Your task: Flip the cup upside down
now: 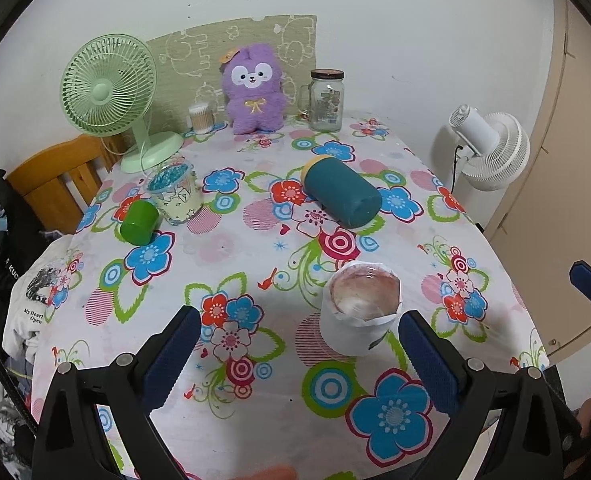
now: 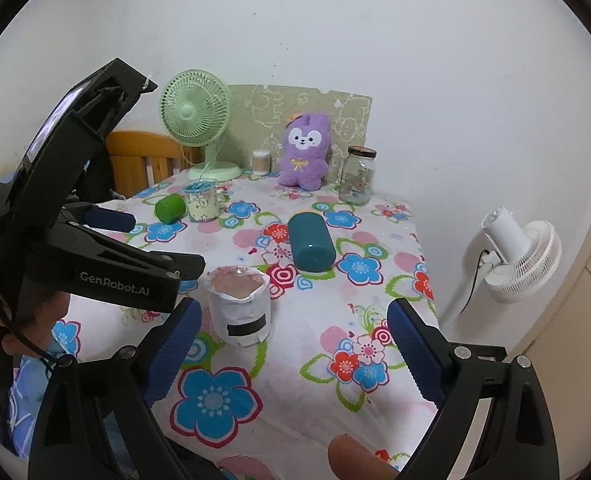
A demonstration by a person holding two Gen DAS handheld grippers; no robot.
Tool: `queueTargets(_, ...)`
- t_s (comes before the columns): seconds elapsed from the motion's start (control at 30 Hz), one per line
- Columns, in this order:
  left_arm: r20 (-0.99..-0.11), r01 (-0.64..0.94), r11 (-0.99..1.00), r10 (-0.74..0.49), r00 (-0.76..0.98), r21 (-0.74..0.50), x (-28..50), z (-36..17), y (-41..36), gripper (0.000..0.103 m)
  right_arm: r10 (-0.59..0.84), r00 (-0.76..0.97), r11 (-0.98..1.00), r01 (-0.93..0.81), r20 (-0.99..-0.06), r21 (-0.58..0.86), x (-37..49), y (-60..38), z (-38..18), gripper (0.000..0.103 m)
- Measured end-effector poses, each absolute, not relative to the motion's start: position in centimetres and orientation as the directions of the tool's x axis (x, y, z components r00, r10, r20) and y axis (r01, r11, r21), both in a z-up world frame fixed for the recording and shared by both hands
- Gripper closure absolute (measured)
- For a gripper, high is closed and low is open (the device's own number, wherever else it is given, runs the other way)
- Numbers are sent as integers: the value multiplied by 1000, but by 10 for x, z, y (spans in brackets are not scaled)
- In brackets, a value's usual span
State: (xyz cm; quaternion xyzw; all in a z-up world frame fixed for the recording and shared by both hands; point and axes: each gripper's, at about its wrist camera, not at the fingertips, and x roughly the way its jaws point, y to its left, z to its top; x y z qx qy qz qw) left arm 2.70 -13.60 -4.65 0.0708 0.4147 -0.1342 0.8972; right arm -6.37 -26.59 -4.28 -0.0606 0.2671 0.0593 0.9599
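Observation:
A clear cup wrapped in white paper (image 1: 360, 312) stands upright, mouth up, on the flowered tablecloth (image 1: 223, 264). It also shows in the right wrist view (image 2: 241, 306), with a black patch on its paper. My left gripper (image 1: 300, 334) is open and empty; the cup stands just ahead of it, nearer its right finger (image 1: 429, 360). My right gripper (image 2: 293, 332) is open and empty, with the cup just ahead, near its left finger (image 2: 173, 348). The left gripper's body (image 2: 95, 248) shows at the left of the right wrist view.
A teal cylinder (image 1: 341, 192) lies on its side mid-table. A green cup (image 1: 138, 223) lies on its side beside a patterned cup (image 1: 177, 194). At the back stand a green fan (image 1: 109, 98), a purple plush (image 1: 253, 88) and a glass jar (image 1: 326, 100). A white fan (image 1: 491, 148) stands off the table's right.

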Motion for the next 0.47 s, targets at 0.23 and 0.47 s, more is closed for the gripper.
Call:
queueTargets(0.23,-760,302,953,-185,623,16,25,-47,-138,3,78,839,991,-126,-539,-53,-63,-272,-49,8)
queueTargets(0.47,-751,308,951,-183,635,29,22,-45,-139,3,63,842,992,-110,-536,-58,-66,-275,-50,8)
